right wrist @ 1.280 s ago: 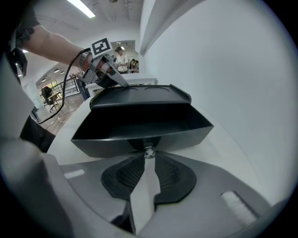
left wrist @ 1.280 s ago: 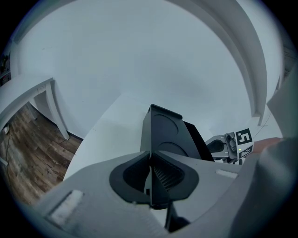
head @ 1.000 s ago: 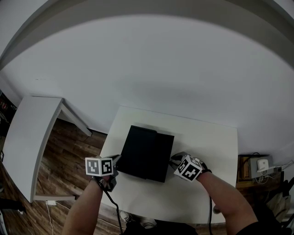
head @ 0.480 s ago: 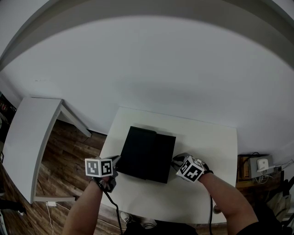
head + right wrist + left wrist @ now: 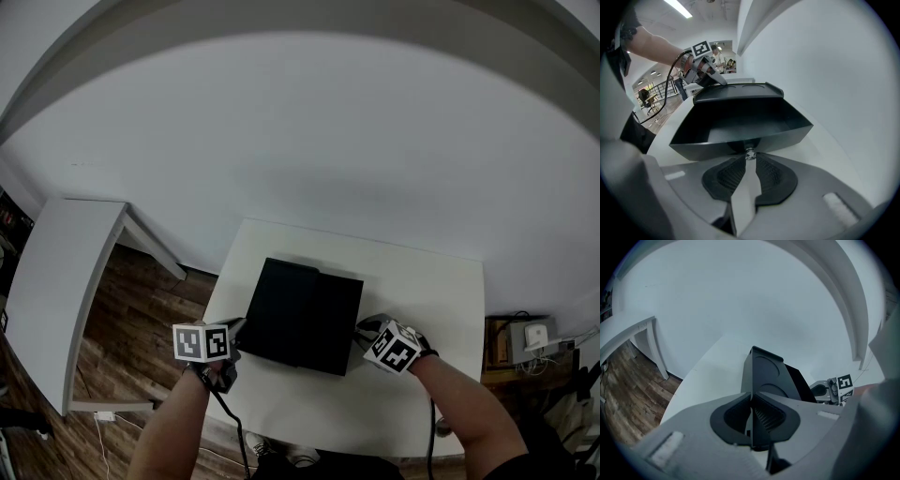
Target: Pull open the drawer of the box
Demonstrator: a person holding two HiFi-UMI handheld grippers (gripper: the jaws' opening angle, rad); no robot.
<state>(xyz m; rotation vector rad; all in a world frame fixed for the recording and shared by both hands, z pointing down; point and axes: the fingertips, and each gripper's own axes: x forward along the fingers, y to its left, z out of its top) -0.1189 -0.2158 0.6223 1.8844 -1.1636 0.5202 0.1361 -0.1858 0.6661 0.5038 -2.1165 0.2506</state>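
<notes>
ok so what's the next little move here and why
Probably draw the right gripper straight back a little, away from the box. Its jaws pinch the small knob of the drawer, which looks only partly out, and the left gripper clamps the box's edge, so a pull should slide the drawer rather than the box.

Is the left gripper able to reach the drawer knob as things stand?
Probably not. The left gripper is shut on the near left corner of the box, while the knob sits on the drawer at the opposite side, clamped in the right gripper.
</notes>
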